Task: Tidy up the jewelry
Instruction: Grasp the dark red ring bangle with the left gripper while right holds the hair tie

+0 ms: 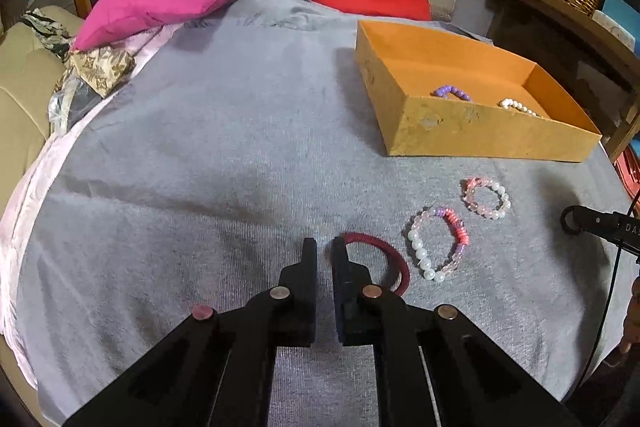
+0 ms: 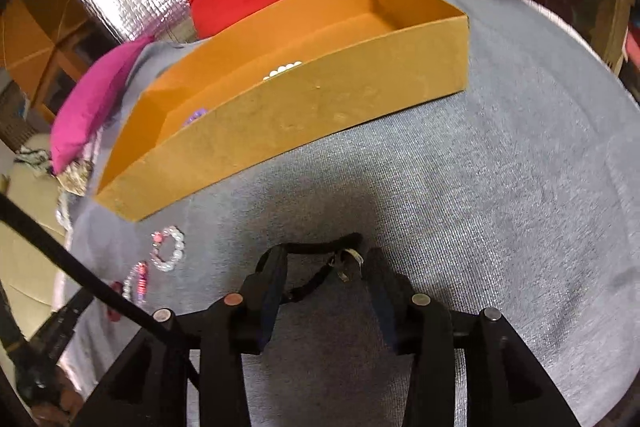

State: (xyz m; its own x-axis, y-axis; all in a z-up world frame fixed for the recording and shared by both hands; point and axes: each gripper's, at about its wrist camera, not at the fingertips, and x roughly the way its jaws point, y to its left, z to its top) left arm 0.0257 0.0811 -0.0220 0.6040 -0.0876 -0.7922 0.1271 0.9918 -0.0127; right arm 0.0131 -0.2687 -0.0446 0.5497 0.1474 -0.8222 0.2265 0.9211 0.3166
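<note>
The orange box (image 1: 460, 131) sits on the grey bed cover (image 1: 220, 147) and already holds a purple bead bracelet (image 1: 451, 92) and a white pearl strand (image 1: 516, 105). Still outside, in front of the box, lie a pink-and-pearl bracelet (image 1: 486, 197), a larger pearl and pink bracelet (image 1: 438, 243), and a dark red hair band (image 1: 378, 259). The left tool (image 1: 324, 251) is closed, apparently pinching that band's edge. The right tool (image 2: 326, 263) stands apart around a dark strap-like piece (image 2: 320, 255), likely a watch. Roughly a third looks done.
</note>
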